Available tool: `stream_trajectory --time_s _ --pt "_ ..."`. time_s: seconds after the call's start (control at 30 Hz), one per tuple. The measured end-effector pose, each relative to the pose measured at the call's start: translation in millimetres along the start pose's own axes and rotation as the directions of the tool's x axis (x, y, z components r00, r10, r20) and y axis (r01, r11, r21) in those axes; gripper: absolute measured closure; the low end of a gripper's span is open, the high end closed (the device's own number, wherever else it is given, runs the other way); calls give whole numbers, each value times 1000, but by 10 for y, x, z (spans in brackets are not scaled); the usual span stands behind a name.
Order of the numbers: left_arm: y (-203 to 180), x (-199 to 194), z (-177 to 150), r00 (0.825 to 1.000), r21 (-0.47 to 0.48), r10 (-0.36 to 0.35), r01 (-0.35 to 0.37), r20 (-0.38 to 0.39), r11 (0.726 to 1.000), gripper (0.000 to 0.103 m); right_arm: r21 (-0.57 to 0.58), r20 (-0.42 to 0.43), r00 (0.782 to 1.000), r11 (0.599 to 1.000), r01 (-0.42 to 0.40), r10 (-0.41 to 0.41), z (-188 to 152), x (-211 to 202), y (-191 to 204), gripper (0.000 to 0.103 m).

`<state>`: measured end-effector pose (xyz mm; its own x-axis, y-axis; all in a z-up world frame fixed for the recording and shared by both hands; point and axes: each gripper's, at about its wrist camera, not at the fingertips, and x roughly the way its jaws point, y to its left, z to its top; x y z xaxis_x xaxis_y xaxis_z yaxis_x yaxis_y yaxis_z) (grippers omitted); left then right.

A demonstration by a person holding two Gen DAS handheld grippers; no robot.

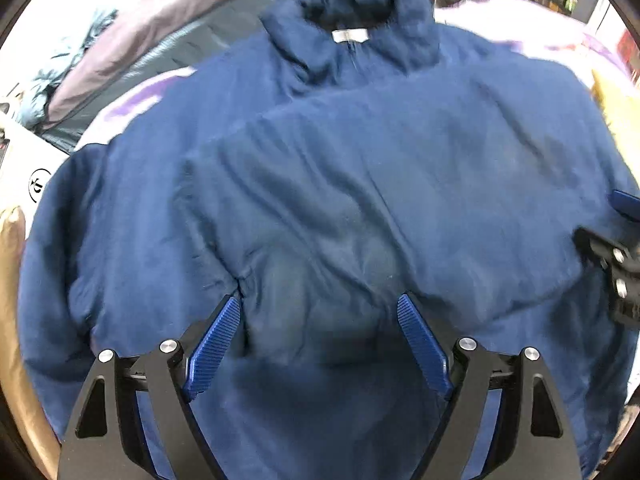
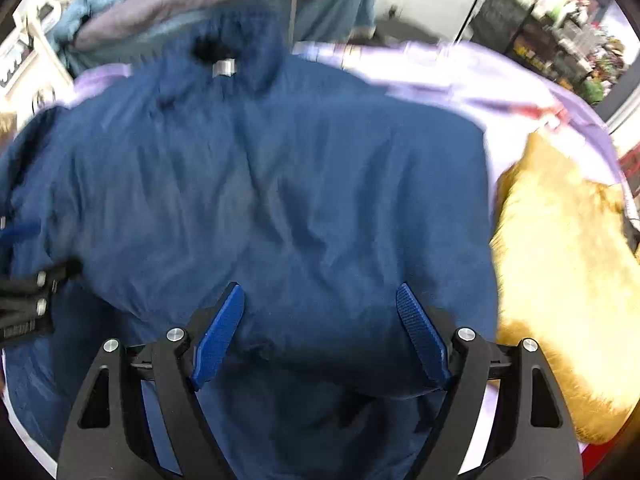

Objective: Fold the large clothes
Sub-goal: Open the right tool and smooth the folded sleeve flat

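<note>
A navy blue padded jacket [image 1: 340, 184] lies spread out, collar away from me, with a white label [image 1: 350, 35] inside the neck. My left gripper [image 1: 319, 300] points down at its lower middle. The jaws stand wide, puffy fabric bulges between the blue pads, and they do not pinch it. In the right wrist view the same jacket [image 2: 280, 184] fills the frame. My right gripper [image 2: 320, 286] hovers over its lower right part near the hem, jaws wide, pads not pressing. One blue fingertip [image 1: 624, 202] of the right gripper shows at the left wrist view's right edge.
The jacket rests on a lilac and white sheet [image 2: 460, 76]. A golden furry item [image 2: 560, 272] lies right beside the jacket's right side. Grey and teal clothes [image 1: 160, 36] are heaped behind the collar. Dark shelving [image 2: 540, 20] stands at the far right.
</note>
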<state>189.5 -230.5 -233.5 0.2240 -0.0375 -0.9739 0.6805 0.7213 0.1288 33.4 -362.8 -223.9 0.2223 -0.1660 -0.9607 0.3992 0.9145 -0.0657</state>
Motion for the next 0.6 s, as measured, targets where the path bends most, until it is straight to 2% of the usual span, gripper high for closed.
stream_trajectory --time_s 0.2,0.27,0.4,0.6 --pt "-71 272 135 998 21 42 -41 -50 999 14 -66 -7 998 995 70 -70 -91 221 119 22" --pt "-27 331 157 997 6 48 -47 -66 999 5 -81 -6 996 993 91 -92 -105 299 157 21" --pt "106 415 188 995 -54 -14 8 -101 999 5 -104 -2 989 984 144 -145 -112 382 237 19" --pt "135 461 212 995 -48 -3 -2 -95 999 5 -112 -2 986 980 164 -165 -111 420 265 16"
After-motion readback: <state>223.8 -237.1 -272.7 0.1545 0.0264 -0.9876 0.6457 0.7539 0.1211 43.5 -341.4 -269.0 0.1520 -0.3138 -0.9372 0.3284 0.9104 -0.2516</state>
